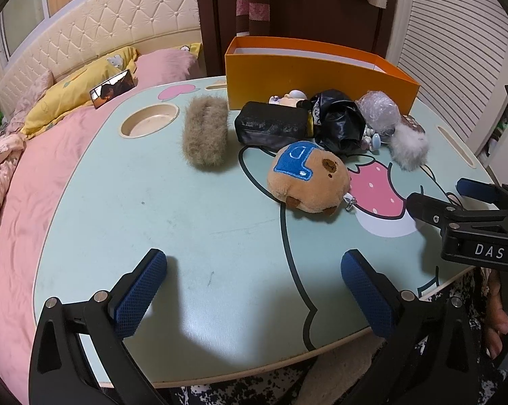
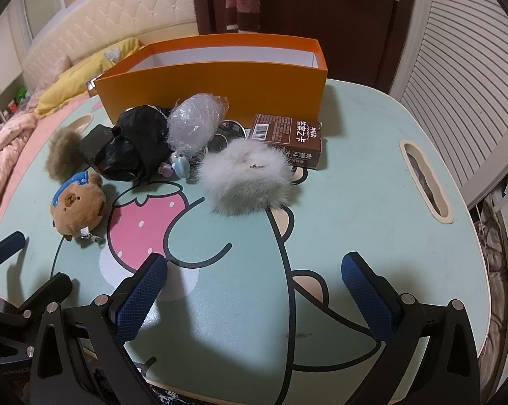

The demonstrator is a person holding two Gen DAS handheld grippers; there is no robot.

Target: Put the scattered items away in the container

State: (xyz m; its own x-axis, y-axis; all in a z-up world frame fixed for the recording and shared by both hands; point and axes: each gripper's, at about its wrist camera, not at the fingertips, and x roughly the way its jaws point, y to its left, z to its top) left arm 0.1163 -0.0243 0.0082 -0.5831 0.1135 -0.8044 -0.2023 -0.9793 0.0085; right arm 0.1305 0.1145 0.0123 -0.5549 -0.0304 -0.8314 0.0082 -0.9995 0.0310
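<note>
Both sets of tongs hang over the near edge of the pale green cartoon-printed counter [image 1: 193,222], pointing steeply down. The left tongs [image 1: 254,290] gape fully wide with nothing between the blue pads; the right tongs [image 2: 254,290] stand equally spread and empty.

Nearest the left tongs — ahead and slightly right — lies the tan plush capybara with a blue patch [image 1: 309,179], its long axis running toward the near right corner. Nearest the right tongs, straight ahead, sits the fluffy grey-white fur pouch [image 2: 245,175], lying crosswise.

Further back cluster a brown fuzzy case [image 1: 205,131], a black leather pouch [image 1: 271,126], a crumpled black bag [image 2: 136,148], a bubble-wrapped bundle [image 2: 195,123] and a brown card box [image 2: 287,135].

Along the far edge stands the open orange cardboard container [image 2: 213,84], apparently still empty.
</note>
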